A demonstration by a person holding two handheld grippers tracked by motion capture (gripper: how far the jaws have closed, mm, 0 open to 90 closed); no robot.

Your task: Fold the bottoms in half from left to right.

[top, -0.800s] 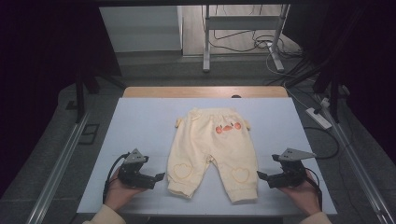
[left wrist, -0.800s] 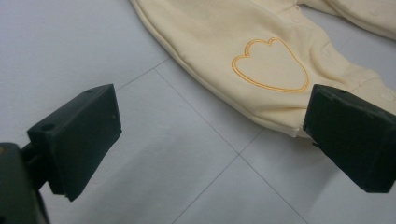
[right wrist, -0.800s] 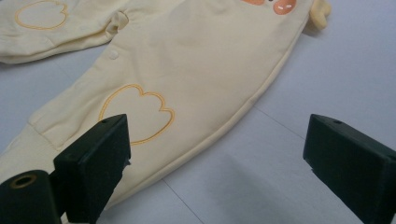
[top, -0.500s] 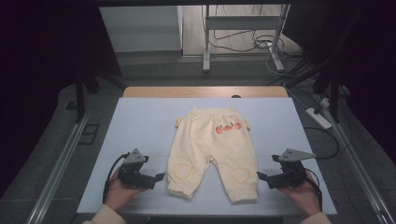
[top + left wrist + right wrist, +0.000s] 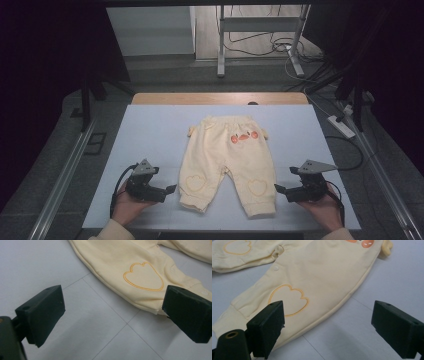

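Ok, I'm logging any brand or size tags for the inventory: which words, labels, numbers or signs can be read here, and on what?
None: no readable words, numbers or labels.
The cream baby trousers carry pictures alone: an orange motif near the waistband and an outlined heart on each knee.
The black gripper jaws and the pale blue table mat are unmarked.

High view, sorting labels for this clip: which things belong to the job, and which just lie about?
In the job:
baby trousers, flat on the white table
left claw, open
right claw, open

Lying about:
power strip on the floor
cables behind the table
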